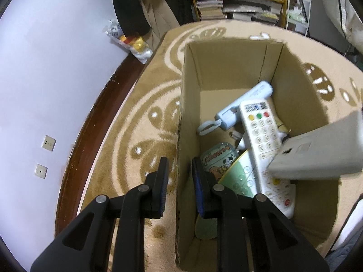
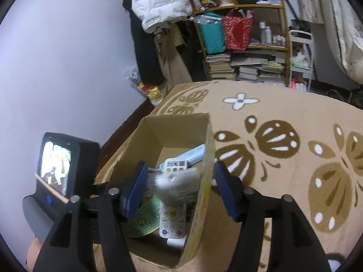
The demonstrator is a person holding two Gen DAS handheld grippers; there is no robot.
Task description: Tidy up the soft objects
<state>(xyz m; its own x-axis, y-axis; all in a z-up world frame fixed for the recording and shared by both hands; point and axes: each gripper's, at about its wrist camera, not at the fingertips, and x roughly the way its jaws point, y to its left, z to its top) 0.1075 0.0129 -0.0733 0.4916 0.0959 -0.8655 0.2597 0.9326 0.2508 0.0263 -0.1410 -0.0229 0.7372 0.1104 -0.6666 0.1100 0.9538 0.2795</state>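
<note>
The left hand-held gripper clamps the cardboard box wall; the right hand-held gripper stands apart, a blurred grey remote unpressed between its fingers.

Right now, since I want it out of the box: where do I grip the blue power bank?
I'd grip the power bank across its narrow body near the far end, coming from above: the box walls block the sides, and the remote crowds its near end.
</note>
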